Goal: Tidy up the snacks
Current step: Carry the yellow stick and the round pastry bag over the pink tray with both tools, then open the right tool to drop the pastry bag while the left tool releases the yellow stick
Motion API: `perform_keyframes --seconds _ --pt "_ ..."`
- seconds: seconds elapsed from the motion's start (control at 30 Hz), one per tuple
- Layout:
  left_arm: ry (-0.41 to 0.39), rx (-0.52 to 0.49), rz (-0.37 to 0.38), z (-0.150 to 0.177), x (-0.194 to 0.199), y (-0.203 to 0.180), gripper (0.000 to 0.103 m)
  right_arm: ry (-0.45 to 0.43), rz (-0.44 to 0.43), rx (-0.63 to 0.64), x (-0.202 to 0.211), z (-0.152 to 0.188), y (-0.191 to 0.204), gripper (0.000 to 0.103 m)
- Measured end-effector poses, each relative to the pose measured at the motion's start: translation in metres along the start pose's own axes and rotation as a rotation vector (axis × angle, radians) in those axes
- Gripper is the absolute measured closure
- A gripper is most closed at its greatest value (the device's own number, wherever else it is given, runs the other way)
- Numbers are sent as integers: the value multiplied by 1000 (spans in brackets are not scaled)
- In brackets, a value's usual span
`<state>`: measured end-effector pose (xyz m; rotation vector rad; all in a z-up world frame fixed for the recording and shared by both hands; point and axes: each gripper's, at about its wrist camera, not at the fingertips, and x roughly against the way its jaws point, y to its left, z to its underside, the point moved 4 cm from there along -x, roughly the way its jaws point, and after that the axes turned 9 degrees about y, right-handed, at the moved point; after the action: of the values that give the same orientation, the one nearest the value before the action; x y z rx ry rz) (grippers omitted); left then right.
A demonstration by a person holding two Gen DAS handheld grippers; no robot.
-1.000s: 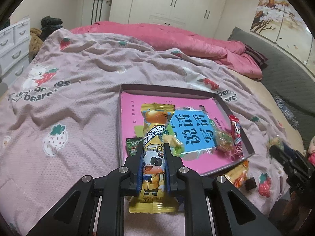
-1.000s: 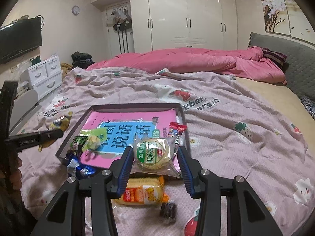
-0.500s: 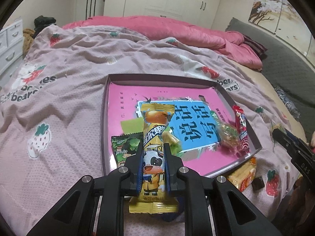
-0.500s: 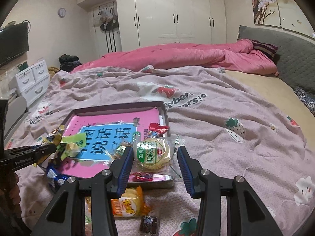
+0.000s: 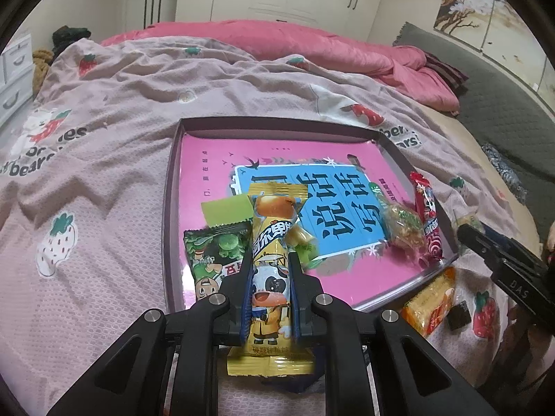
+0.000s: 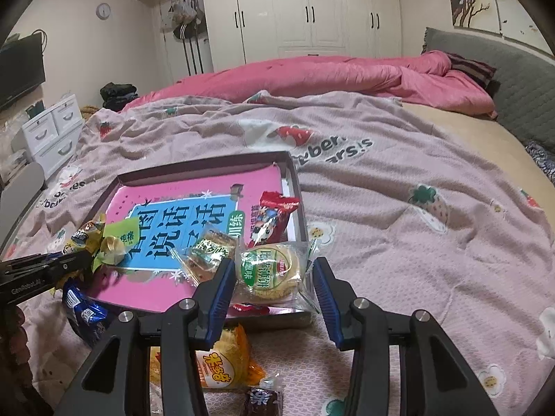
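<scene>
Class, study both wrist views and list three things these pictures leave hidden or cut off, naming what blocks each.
1. Yellow candy bar, left wrist view: its sides are covered by the fingers.
2. Orange snack pack, right wrist view: its left part is behind the gripper frame.
3. Blue wrapper, right wrist view: partly hidden under the tray edge.

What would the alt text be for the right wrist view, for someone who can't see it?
A hand-held gripper holds a clear-wrapped round biscuit over the near edge of a shallow tray on a strawberry-print bedspread. The tray holds a pink and blue book and several wrapped snacks; an orange snack pack lies outside it.
</scene>
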<state>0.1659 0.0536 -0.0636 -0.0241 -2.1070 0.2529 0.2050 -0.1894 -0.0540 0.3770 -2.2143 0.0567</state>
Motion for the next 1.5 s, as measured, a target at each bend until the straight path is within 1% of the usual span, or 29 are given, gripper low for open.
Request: perform_keyframes --seconds 0.53,1.3,1.5 --pt "0 -9 -2 0 -1 0 85 38 -44 -2 -21 2 0 56" --pt "-8 -2 -8 -2 -3 1 85 40 -69 -16 -21 3 -2 55" --pt "-15 -3 -17 -3 -3 3 85 39 -70 -3 -19 4 0 49"
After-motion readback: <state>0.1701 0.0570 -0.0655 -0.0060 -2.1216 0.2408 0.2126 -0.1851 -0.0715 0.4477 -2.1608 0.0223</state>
